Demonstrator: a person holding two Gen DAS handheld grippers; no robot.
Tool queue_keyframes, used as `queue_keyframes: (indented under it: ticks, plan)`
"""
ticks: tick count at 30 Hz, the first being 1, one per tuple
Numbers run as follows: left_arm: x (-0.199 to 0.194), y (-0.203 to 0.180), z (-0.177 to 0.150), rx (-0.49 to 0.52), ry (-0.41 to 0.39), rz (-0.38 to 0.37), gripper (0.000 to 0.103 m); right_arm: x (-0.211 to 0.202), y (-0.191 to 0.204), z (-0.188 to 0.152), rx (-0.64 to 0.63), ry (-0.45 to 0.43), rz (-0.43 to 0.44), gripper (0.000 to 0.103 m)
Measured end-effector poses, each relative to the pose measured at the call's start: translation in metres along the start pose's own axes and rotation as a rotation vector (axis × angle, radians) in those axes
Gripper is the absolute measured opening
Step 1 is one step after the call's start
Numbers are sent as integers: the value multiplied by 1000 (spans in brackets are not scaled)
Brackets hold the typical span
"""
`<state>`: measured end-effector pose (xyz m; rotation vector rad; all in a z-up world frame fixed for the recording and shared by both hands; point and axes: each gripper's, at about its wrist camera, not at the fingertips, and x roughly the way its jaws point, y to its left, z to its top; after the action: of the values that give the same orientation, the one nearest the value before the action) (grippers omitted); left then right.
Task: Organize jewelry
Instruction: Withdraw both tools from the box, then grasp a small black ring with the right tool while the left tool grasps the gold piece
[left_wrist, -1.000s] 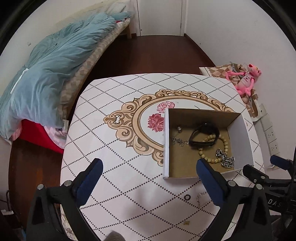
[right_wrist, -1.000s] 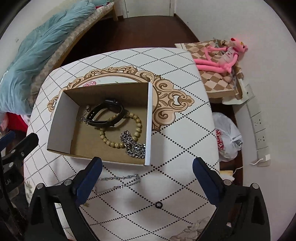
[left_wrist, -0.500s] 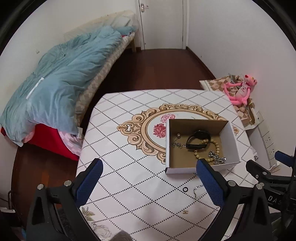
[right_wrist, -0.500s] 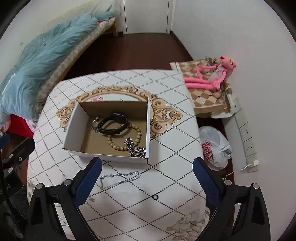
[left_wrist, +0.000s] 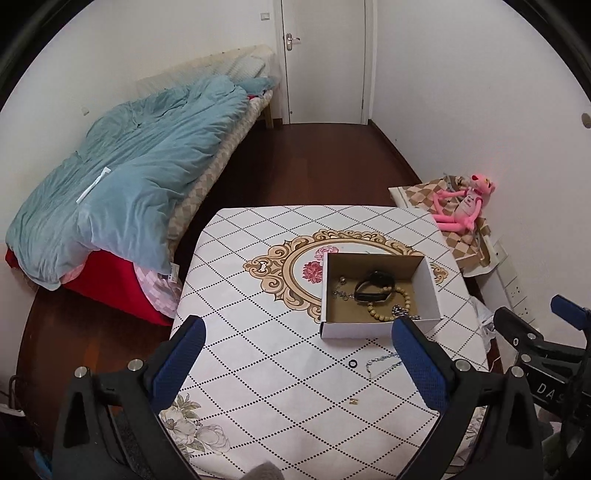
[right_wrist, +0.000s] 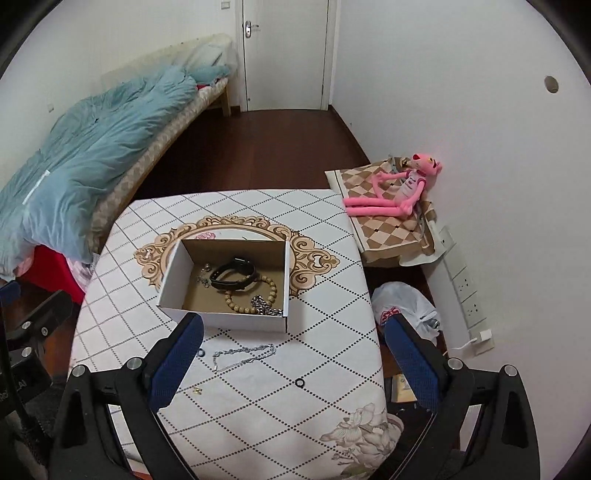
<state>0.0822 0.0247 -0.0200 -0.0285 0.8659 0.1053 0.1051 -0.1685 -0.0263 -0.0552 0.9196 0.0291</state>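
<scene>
An open cardboard box (left_wrist: 380, 328) (right_wrist: 225, 317) stands on the patterned table (left_wrist: 258, 332) (right_wrist: 332, 295). Inside lie a black wristband (left_wrist: 373, 286) (right_wrist: 233, 277), a wooden bead bracelet (left_wrist: 386, 310) (right_wrist: 271, 291), a thick silver chain (right_wrist: 266, 308) and a small silver piece (left_wrist: 341, 291) (right_wrist: 204, 277). Loose on the table in front of the box are a thin silver chain (left_wrist: 384, 360) (right_wrist: 245, 352), two black rings (left_wrist: 352, 363) (right_wrist: 300, 382) (right_wrist: 201, 352) and a small gold piece (left_wrist: 354, 401) (right_wrist: 198, 389). My left gripper (left_wrist: 295, 354) and right gripper (right_wrist: 293, 354) hang open and empty above the table's near edge.
A bed with a blue duvet (left_wrist: 129, 177) (right_wrist: 74, 155) runs along the left wall. A pink plush toy (left_wrist: 461, 206) (right_wrist: 395, 192) lies on a checkered cloth at the right wall, a white plastic bag (right_wrist: 404, 306) on the floor below. A white door (left_wrist: 325, 59) is at the back.
Both grippers have pulled back and up from the table, so the box looks smaller and more of the room shows. Both stay open. The jewelry has not moved.
</scene>
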Motion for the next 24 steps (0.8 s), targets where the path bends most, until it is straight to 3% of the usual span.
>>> queue_keyframes:
  ticks: [5,9,12,17,18,20,24]
  plan:
    - [-4,-2,-3,-8,-5,3,103,-10,-1,-4,18,-12,18,100]
    - [2,-1,-11,-28,-9,45,103,-5,-12,-12,62,7,49,100]
    - [22,1,-25,-32,11,93,103,18,-27,-29,107,66,48,100]
    - [74,-2,-63,-3,116,142,103,82,-47,-76,174,197,48,99]
    - [83,-3,-72,5,143,151,103,98,-49,-87,183,222,68,96]
    - [102,-7,-87,20,195,157,103,123,-51,-103,181,253,62,75]
    - [125,-8,-111,21,276,149,103,153,-45,-124,167,259,74,64]
